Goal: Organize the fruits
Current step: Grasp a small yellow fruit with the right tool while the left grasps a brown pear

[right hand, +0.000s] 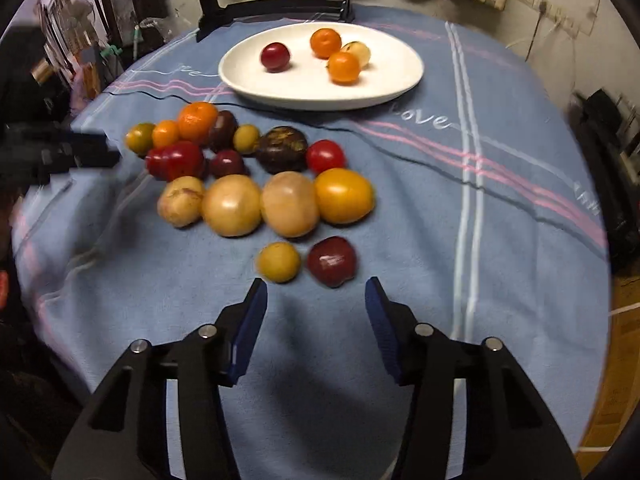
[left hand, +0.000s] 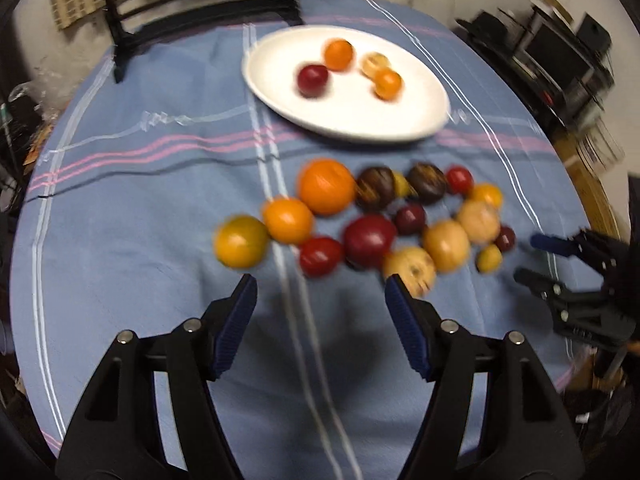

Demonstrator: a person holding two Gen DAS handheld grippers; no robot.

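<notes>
Both hand-held grippers are seen spread wide and empty: the right hand-held gripper (right hand: 316,296) is held low over the surface (right hand: 420,216), just before a small yellow fruit (right hand: 278,261) and a dark red plum (right hand: 331,261); the left hand-held gripper (left hand: 321,294) is aimed at the near edge of the pile, approx. between a red fruit (left hand: 320,255) and a tan fruit (left hand: 410,270).

Most fruits are lying loose on the blue cloth, touching each other in a cluster. Four are already placed on the white plate (right hand: 384,80) behind the pile.

The fruits are judged to be light, round and smooth, so rolling is likely if one is pushed from one side only. The plum is probably soft-skinned and can be bruised. It should be taken across its widest part, w/ the jaws closed gently, and lifted straight up so the neighbours are not disturbed.
</notes>
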